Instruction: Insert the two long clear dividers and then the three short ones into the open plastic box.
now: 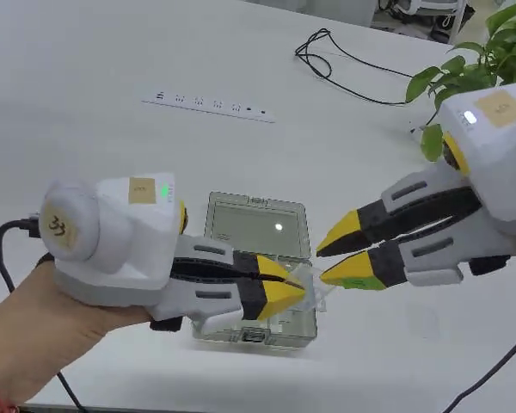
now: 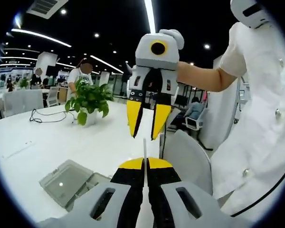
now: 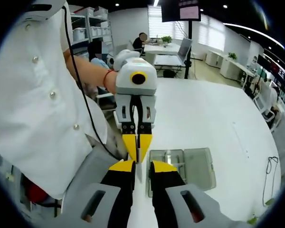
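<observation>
White workbench (image 1: 86, 60), head view. At its near edge the left gripper (image 1: 294, 290), held in a hand (image 1: 34, 335), has its yellow-tipped jaws closed flat on a clear divider (image 1: 316, 291). The divider's visible length runs forward along the line of the jaws, free end pointing at the right gripper (image 1: 328, 263). In the left gripper view it appears edge-on, as a thin line. The right gripper has its jaws parted and grips nothing, its tips just beside the divider's free end. The open plastic box (image 1: 256, 225) lies directly below both grippers, lid laid back. Farther off are a power strip (image 1: 211, 105), a black cable (image 1: 335, 60) and a potted plant (image 1: 464, 73).
</observation>
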A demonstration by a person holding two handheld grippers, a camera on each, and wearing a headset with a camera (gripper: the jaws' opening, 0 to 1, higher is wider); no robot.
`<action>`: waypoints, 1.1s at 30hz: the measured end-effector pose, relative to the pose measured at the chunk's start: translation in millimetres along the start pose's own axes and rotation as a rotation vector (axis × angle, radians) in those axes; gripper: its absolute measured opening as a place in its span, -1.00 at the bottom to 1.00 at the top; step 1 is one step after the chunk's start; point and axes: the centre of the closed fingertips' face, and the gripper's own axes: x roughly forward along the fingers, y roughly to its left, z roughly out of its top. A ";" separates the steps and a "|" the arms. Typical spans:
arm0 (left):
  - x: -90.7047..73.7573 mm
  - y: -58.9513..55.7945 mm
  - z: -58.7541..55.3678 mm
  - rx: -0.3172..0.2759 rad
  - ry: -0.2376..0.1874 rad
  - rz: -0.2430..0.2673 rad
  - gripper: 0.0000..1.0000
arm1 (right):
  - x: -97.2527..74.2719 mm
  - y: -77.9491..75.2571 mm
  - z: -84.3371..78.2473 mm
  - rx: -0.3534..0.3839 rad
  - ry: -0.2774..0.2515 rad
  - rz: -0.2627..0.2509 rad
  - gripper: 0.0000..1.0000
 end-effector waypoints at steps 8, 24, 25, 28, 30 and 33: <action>-1.4 -4.1 1.2 0.029 0.003 -0.012 -1.00 | 6.1 9.6 -1.4 -0.016 0.016 0.057 -0.85; -2.7 -11.5 4.7 0.047 -0.008 -0.033 -1.00 | 10.1 18.3 -4.8 -0.029 0.037 0.102 -0.94; -2.9 -11.6 4.5 0.049 -0.008 -0.034 -1.00 | 10.3 18.2 -4.6 -0.029 0.037 0.102 -0.94; -3.5 -10.6 3.8 0.054 -0.006 -0.032 -1.00 | 11.1 17.6 -4.5 -0.034 0.039 0.101 -0.95; -3.9 -10.0 3.2 0.052 -0.005 -0.029 -1.00 | 11.6 16.8 -4.8 -0.032 0.040 0.099 -0.95; -4.6 -9.0 2.3 0.052 -0.005 -0.025 -1.00 | 12.8 17.3 -3.3 -0.033 0.040 0.099 -0.95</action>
